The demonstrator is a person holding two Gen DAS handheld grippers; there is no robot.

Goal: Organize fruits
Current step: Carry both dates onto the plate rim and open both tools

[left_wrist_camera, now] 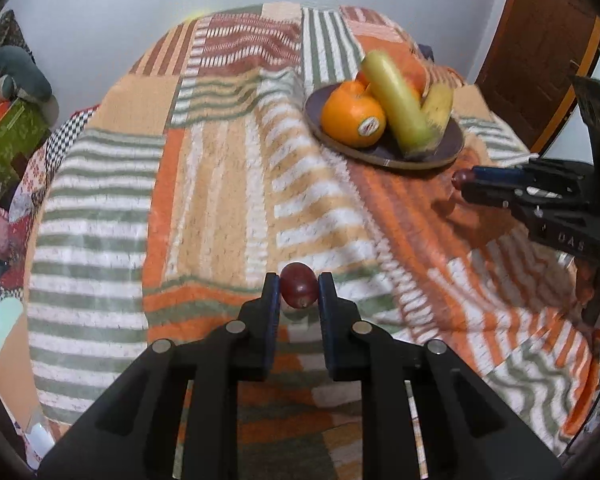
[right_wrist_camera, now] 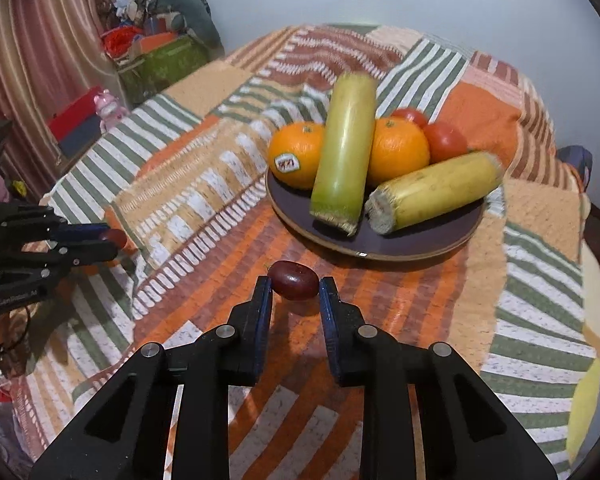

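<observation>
A dark red grape (left_wrist_camera: 298, 290) sits clamped between the pads of the left tool (left_wrist_camera: 299, 294), just above the striped cloth (left_wrist_camera: 204, 184). A second grape (right_wrist_camera: 295, 280) is pinched likewise in the right tool (right_wrist_camera: 295, 292), near the plate (right_wrist_camera: 420, 246) of oranges (right_wrist_camera: 298, 152), tomatoes and two pale stalks. Both grapes look light, smooth and easily crushed, best held gently across the middle. Whether either touches the cloth is unclear, and the tomatoes sit half hidden.
</observation>
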